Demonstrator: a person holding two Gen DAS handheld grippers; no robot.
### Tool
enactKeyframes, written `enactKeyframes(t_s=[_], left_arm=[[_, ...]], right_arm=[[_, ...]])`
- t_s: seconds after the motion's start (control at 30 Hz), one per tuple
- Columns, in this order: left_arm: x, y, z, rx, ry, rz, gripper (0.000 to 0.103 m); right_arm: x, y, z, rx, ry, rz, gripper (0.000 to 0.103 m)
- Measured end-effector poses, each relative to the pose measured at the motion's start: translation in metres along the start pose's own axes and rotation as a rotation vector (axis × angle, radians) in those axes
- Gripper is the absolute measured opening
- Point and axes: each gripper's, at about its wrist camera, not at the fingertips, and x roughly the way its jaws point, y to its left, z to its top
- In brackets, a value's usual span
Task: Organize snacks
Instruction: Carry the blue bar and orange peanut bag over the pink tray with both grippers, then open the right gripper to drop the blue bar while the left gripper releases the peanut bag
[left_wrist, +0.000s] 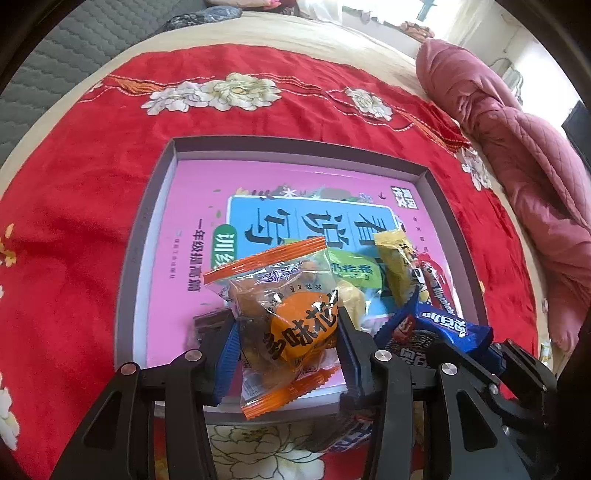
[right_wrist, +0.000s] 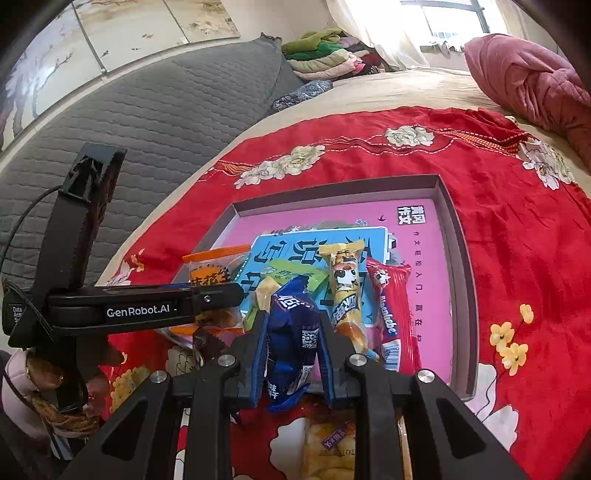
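The left tool (left_wrist: 288, 328) is gripping an orange-edged clear snack packet (left_wrist: 284, 317) between its blue pads, holding it over the near part of a shallow grey box (left_wrist: 147, 236). The right tool (right_wrist: 291, 354) is clamping a dark blue snack packet (right_wrist: 290, 332), its jaws standing narrow around the wrapper, above the box's near edge.

The box is lying on a red flowered blanket (left_wrist: 92, 177) spread over a bed, and a pink printed book cover (right_wrist: 432, 266) is lining its floor. Inside, a yellow snack bar (right_wrist: 345, 291) and a red snack bar (right_wrist: 391, 306) are lying side by side, touching, just to the right of the blue packet in the right wrist view. A green packet (right_wrist: 291, 277) is lying behind the blue one, partly hidden.

A further yellow snack pack (right_wrist: 325, 446) is resting on the blanket outside the box, beneath the right tool. A rolled pink quilt (left_wrist: 517, 147) is lying well apart at the bed's far side.
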Motion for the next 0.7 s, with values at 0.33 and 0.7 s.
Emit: enactKeyframes(t_s=[0.33, 0.7], left_arm=[[0.008, -0.004, -0.001, 0.011, 0.02, 0.004, 0.05], [0.013, -0.004, 0.0, -0.012, 0.045, -0.032, 0.05]], right_arm=[[-0.001, -0.001, 0.0, 0.001, 0.0, -0.017, 0.026], [-0.002, -0.002, 0.001, 0.004, 0.007, -0.031, 0.026]])
